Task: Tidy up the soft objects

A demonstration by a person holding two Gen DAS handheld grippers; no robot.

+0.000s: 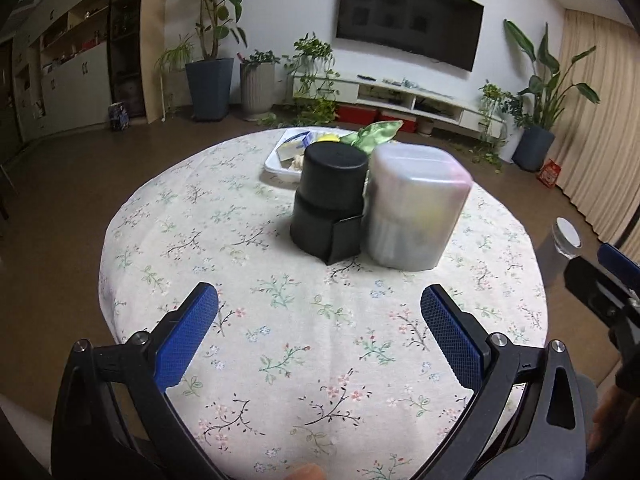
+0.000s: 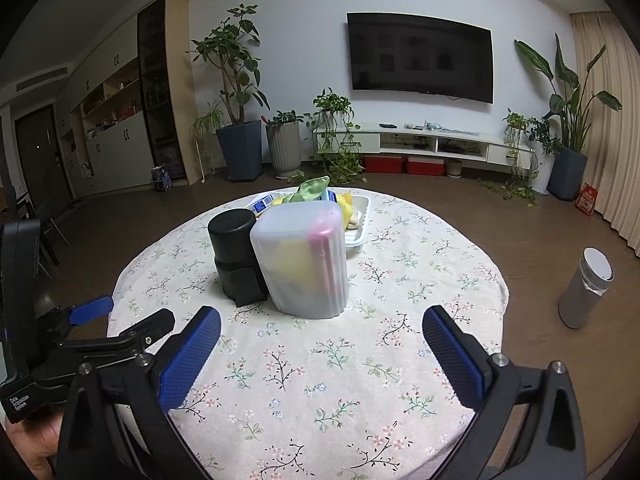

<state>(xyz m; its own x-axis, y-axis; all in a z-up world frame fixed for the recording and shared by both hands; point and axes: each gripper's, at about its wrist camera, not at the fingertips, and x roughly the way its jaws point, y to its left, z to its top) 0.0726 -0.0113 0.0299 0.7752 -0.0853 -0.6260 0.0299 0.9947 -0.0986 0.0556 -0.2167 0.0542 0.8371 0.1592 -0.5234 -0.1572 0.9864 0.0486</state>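
A frosted plastic container (image 1: 414, 208) stands mid-table beside a black cylindrical container (image 1: 330, 204); both also show in the right wrist view, the frosted container (image 2: 302, 260) and the black one (image 2: 236, 254). Yellow and pink shapes show through the frosted wall. Behind them a white tray (image 1: 276, 164) holds soft items, among them a green cloth piece (image 1: 372, 134) and something yellow. My left gripper (image 1: 320, 312) is open and empty, held above the near part of the table. My right gripper (image 2: 322, 332) is open and empty too, to the right of the left one.
The round table has a floral cloth (image 1: 280, 320). A grey cylindrical bin (image 2: 586, 288) stands on the floor to the right. Potted plants, a TV and a low cabinet line the far wall.
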